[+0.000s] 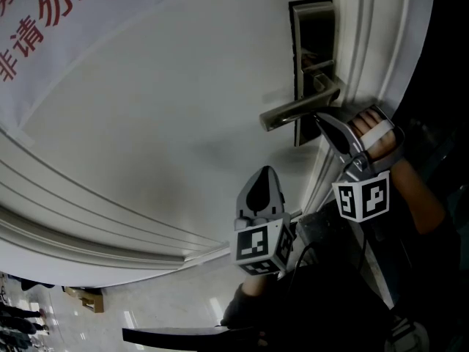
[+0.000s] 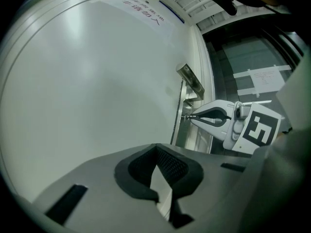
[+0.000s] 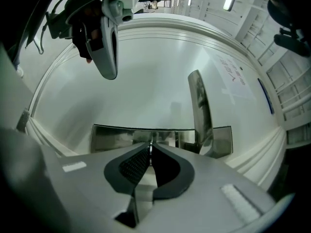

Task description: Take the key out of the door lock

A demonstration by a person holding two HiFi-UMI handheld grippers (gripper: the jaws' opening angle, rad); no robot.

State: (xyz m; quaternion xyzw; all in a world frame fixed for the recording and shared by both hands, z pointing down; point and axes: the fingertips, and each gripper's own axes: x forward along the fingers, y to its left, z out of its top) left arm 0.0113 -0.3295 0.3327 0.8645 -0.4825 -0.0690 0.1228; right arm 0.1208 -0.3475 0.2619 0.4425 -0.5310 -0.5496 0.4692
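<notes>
Metal lock plate (image 1: 314, 28) sits near the edge of the white door (image 1: 161, 108), with a lever handle (image 1: 297, 110) on it. I have the right gripper (image 1: 321, 117) held up to that plate just beside the handle, its fingers (image 3: 133, 166) almost closed and pinching the thin key (image 3: 150, 148), whose far end meets the plate. My left gripper (image 2: 156, 147) hangs clear of the door, fingers together on nothing.
</notes>
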